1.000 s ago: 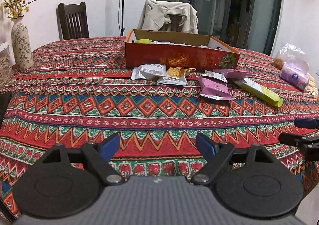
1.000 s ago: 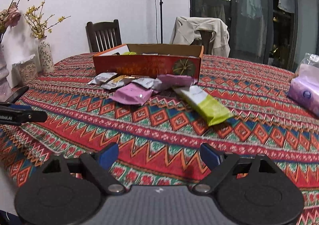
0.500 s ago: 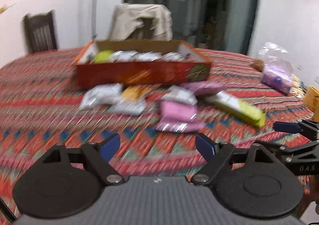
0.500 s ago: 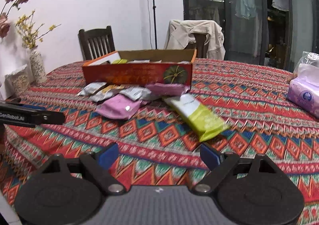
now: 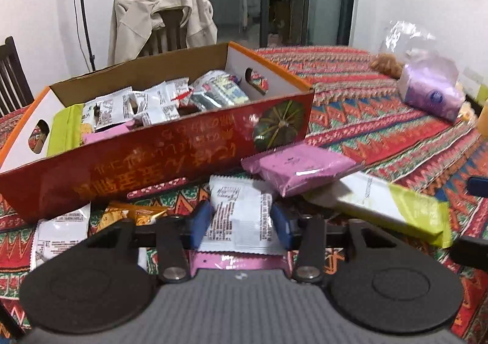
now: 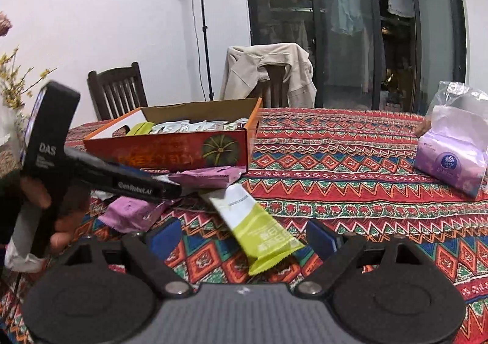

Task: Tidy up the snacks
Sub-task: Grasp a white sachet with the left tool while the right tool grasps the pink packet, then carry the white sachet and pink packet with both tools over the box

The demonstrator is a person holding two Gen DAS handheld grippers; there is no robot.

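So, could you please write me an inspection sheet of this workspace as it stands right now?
Surface: table under a red patterned woven cloth.
Job's things: open orange cardboard box partly filled with packets; white printed snack packet, pink foil packets and a long lime-green and white packet lie in front of it.
Clutter: purple tissue pack in a clear plastic bag.
Grippers: left tongs have just been closing, their pads against the white packet's edges; right tongs open, the lime-green packet's end between them, untouched.
Cables: thin black cable down the light stand.
Surroundings: beige jacket over a chair, dark wooden chair, glass doors.
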